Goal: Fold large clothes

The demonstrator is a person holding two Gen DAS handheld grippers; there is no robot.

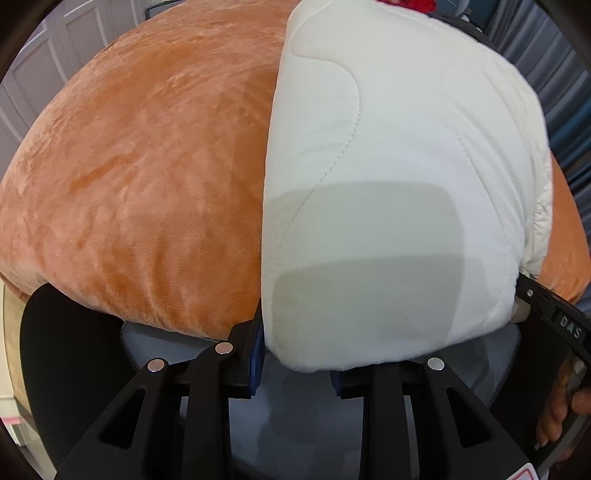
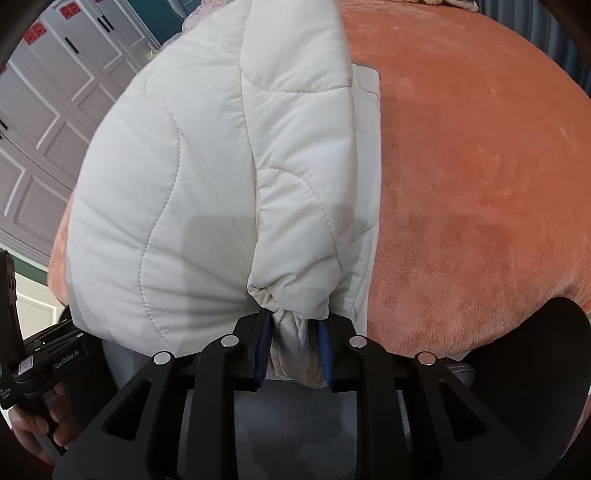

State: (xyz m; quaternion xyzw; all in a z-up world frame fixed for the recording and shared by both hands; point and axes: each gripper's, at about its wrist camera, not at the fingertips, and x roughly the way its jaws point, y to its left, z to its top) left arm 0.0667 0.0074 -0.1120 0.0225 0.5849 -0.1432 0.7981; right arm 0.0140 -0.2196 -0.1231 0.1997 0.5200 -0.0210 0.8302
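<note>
A cream quilted jacket [image 1: 399, 177] lies folded lengthwise on an orange plush bed cover [image 1: 140, 177]. Its near end hangs over the bed's front edge. My left gripper [image 1: 295, 365] has its jaws spread wide around the jacket's near left corner, and the blue pads [image 1: 257, 360] do not press the cloth. In the right wrist view the same jacket [image 2: 184, 177] fills the left half. My right gripper [image 2: 295, 350] is shut on a bunched hem of the jacket at the bed edge.
The orange cover [image 2: 480, 166] spreads wide to the right of the jacket. White panelled cupboard doors [image 2: 48, 110] stand beyond the bed. Blue-grey curtains [image 1: 554, 74] hang at the far right. A red item [image 1: 406, 4] lies behind the jacket.
</note>
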